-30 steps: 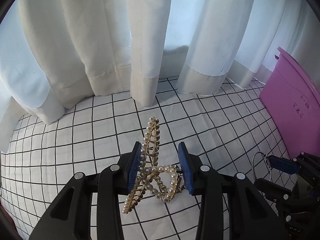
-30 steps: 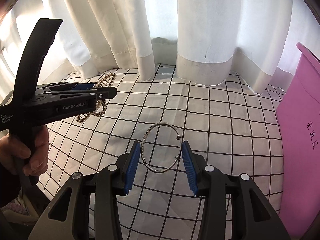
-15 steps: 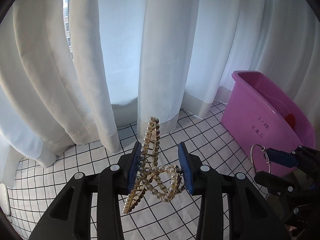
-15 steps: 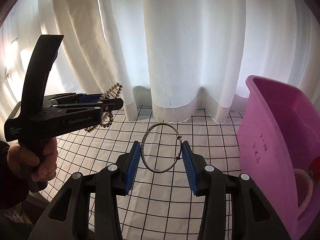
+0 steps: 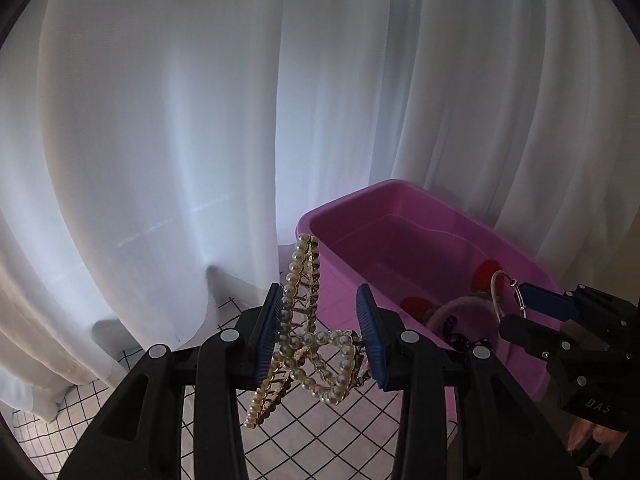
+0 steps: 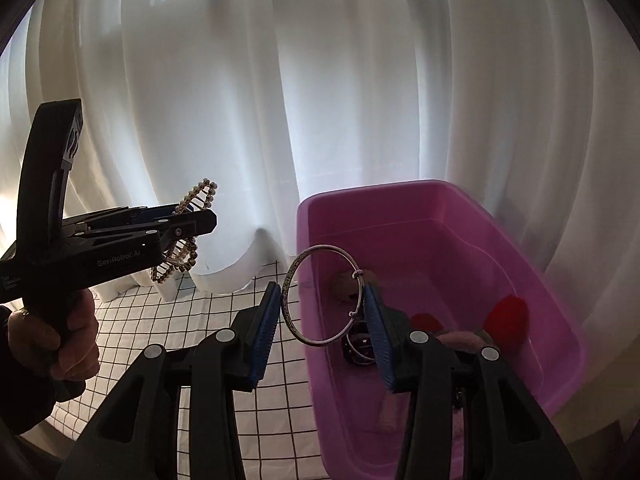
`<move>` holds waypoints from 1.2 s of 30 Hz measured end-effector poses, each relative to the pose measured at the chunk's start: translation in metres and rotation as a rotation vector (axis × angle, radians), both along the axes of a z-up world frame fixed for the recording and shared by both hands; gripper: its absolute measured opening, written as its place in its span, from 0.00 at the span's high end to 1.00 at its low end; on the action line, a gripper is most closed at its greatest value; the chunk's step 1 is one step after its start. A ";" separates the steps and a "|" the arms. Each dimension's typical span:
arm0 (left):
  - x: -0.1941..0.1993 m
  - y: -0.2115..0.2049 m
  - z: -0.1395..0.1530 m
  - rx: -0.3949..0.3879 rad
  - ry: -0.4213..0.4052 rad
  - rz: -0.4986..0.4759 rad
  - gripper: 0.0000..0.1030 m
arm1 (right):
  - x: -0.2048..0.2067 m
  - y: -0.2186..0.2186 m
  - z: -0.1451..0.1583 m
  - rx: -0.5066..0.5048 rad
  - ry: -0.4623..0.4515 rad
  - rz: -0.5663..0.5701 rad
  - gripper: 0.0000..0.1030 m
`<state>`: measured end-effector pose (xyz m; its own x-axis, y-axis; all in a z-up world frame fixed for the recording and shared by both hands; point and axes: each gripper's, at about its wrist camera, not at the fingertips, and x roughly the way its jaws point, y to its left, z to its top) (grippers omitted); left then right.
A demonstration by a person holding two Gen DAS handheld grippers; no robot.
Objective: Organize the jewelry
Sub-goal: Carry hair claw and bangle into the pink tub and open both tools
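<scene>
My left gripper (image 5: pixel 322 338) is shut on a gold hair claw set with pearls (image 5: pixel 306 336), held in the air just left of a pink plastic bin (image 5: pixel 432 208). In the right wrist view the same claw (image 6: pixel 188 236) sticks out of the left gripper at the left. My right gripper (image 6: pixel 322 326) is shut on a thin silver bangle (image 6: pixel 320 296), which stands upright over the near left rim of the pink bin (image 6: pixel 400 200). The right gripper also shows at the right edge of the left wrist view, with the bangle (image 5: pixel 498 292) over the bin.
Inside the bin lie red pom-poms (image 6: pixel 506 314), a pinkish band (image 5: pixel 460 308) and dark jewelry (image 6: pixel 358 346). White curtains (image 5: pixel 200 120) hang close behind. A white cloth with a black grid (image 6: pixel 192 328) covers the table. A person's hand (image 6: pixel 60 344) grips the left tool.
Both grippers have risen and swung right with their pieces. The pink bin has come from the right edge into the middle of both views, and its inside now shows.
</scene>
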<state>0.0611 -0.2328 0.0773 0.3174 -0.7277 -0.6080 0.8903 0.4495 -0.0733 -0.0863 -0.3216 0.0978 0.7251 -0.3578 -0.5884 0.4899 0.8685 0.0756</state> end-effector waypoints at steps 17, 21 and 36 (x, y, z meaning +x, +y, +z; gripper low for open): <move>-0.040 -0.137 -0.023 0.117 0.052 -0.049 0.64 | -0.034 -0.096 -0.019 0.126 0.050 -0.145 0.59; -0.044 -0.147 -0.026 0.155 0.049 -0.032 0.63 | -0.033 -0.104 -0.020 0.134 0.057 -0.153 0.54; -0.042 -0.127 0.004 0.103 0.035 0.086 0.07 | -0.046 -0.115 -0.010 0.222 0.021 -0.169 0.38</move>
